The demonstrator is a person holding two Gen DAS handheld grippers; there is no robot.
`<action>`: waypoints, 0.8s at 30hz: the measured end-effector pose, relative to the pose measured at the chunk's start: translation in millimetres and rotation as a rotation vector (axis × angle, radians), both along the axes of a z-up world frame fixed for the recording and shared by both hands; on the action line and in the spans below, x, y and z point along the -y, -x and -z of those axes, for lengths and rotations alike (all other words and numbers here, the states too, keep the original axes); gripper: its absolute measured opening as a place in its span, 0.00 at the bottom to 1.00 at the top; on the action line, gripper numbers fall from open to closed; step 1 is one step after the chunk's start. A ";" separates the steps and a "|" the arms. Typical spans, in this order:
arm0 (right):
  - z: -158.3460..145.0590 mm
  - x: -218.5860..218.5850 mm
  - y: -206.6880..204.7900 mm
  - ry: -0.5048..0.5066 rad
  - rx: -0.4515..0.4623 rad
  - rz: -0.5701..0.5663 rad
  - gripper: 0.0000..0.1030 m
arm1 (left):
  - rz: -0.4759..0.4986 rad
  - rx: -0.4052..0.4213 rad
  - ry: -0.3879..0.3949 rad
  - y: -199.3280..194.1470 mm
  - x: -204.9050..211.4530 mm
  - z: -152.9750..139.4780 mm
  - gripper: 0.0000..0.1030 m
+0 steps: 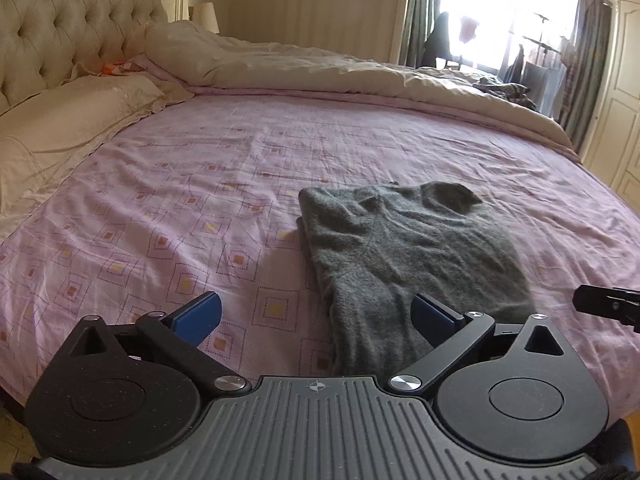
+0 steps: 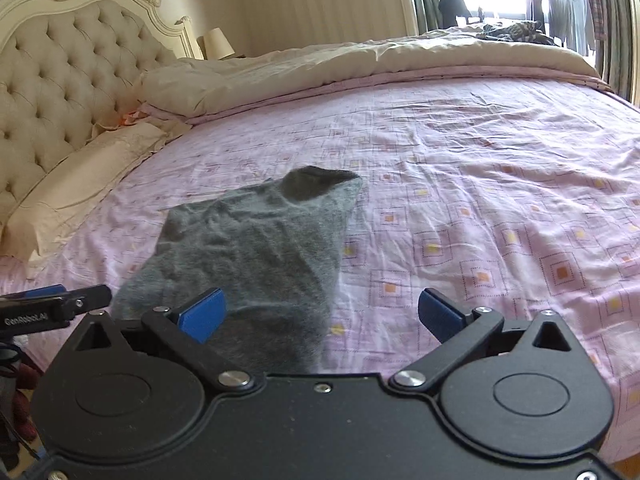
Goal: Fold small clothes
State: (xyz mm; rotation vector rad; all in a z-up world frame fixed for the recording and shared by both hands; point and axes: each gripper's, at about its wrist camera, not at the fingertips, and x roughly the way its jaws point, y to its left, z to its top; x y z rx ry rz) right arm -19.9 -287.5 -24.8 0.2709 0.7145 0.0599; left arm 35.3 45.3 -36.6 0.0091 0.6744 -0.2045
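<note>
Both empty: left hand-held gripper [image 1: 316, 316] spread wide; right hand-held gripper [image 2: 322, 312] likewise; grey garment [image 1: 404, 252] folded on bed [image 1: 160, 200].

Stuff you can't really make out here

Near end of the grey garment [image 1: 408, 256] disappears behind the left tongs [image 1: 316, 316], the window [image 1: 500, 12] is totally blown out, and that dark heap [image 2: 512, 32] on the far duvet is too small to identify.
</note>
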 end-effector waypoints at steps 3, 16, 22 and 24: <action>-10.3 -5.1 9.0 0.004 -0.012 0.025 1.00 | -0.008 0.009 -0.016 13.5 10.2 -10.3 1.00; -27.2 -7.7 30.8 0.021 -0.071 0.091 0.99 | -0.105 -0.061 -0.101 35.1 33.4 -33.3 0.99; -27.2 -15.6 36.8 0.024 -0.077 0.079 0.99 | -0.093 -0.102 -0.102 40.7 33.6 -26.9 0.99; -26.5 -17.3 38.6 0.020 -0.080 0.072 0.99 | -0.094 -0.110 -0.103 42.9 33.2 -25.4 0.99</action>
